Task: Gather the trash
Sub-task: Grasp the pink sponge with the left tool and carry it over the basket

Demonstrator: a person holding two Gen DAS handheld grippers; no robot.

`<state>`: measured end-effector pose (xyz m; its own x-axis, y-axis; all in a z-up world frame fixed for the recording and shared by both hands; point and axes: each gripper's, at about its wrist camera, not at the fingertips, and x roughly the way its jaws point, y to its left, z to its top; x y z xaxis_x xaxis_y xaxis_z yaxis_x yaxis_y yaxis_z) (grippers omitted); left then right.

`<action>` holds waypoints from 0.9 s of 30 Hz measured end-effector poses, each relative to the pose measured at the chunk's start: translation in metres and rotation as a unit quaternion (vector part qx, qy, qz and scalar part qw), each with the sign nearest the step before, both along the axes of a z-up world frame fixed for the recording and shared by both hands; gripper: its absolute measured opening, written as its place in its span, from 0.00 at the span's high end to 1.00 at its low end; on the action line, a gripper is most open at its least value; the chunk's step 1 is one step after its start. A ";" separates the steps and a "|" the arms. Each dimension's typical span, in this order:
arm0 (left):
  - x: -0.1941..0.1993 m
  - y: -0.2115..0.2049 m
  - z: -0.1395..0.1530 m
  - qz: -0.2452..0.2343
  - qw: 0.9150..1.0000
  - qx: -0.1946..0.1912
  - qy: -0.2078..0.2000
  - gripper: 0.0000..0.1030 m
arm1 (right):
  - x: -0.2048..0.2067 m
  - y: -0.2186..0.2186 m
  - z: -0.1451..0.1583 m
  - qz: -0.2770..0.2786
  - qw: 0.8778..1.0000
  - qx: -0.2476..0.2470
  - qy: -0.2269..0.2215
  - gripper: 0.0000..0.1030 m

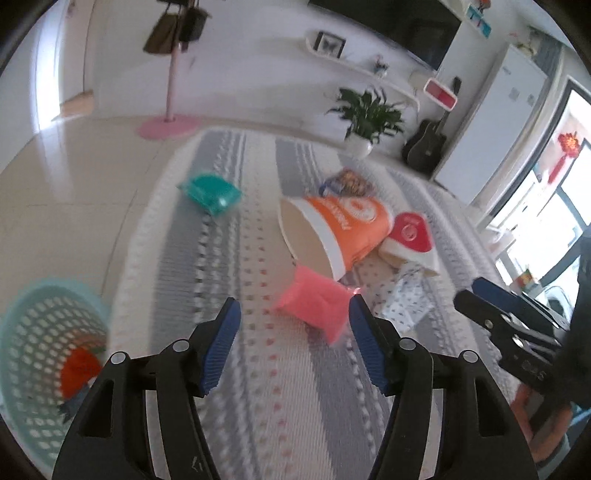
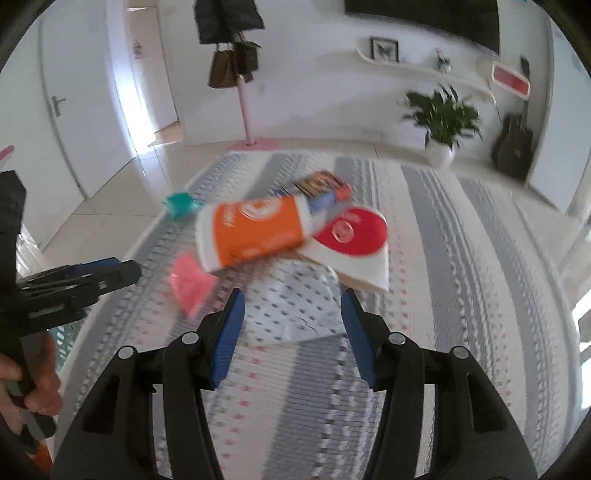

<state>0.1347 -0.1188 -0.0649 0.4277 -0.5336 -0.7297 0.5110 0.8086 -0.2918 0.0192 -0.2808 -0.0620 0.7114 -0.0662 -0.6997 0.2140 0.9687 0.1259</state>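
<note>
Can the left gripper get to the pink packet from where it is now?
Probably yes. The left gripper is open and empty, and the pink packet lies on the rug just ahead with nothing between them.

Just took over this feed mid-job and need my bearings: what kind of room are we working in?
Most likely a home living room. A grey-and-white striped woven rug covers the tiled floor, a dark wall-mounted television hangs above a white shelf, and a black acoustic guitar leans by a leafy green potted plant.
</note>
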 end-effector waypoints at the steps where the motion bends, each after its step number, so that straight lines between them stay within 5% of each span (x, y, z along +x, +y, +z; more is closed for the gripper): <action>1: 0.005 -0.008 -0.008 -0.001 1.000 0.004 0.008 0.42 | 0.001 -0.004 -0.006 0.000 1.000 0.004 0.003 0.51; 10: 0.021 -0.049 -0.038 -0.002 0.999 0.030 0.012 0.38 | 0.015 -0.009 -0.034 0.003 0.999 0.030 0.022 0.51; 14: 0.017 -0.052 -0.038 0.002 0.999 0.045 -0.003 0.41 | 0.024 -0.011 -0.042 -0.002 0.999 0.037 0.032 0.39; 16: 0.013 -0.053 -0.038 0.009 0.998 0.066 -0.017 0.58 | 0.030 -0.013 -0.045 -0.003 0.998 0.042 0.038 0.37; 23: -0.006 -0.026 -0.033 0.007 0.998 0.054 -0.019 0.65 | 0.046 -0.005 -0.048 0.002 0.998 0.039 0.054 0.07; 27: -0.018 -0.003 -0.024 0.005 0.999 0.046 -0.022 0.65 | 0.059 0.003 -0.057 0.004 0.996 0.032 0.083 0.07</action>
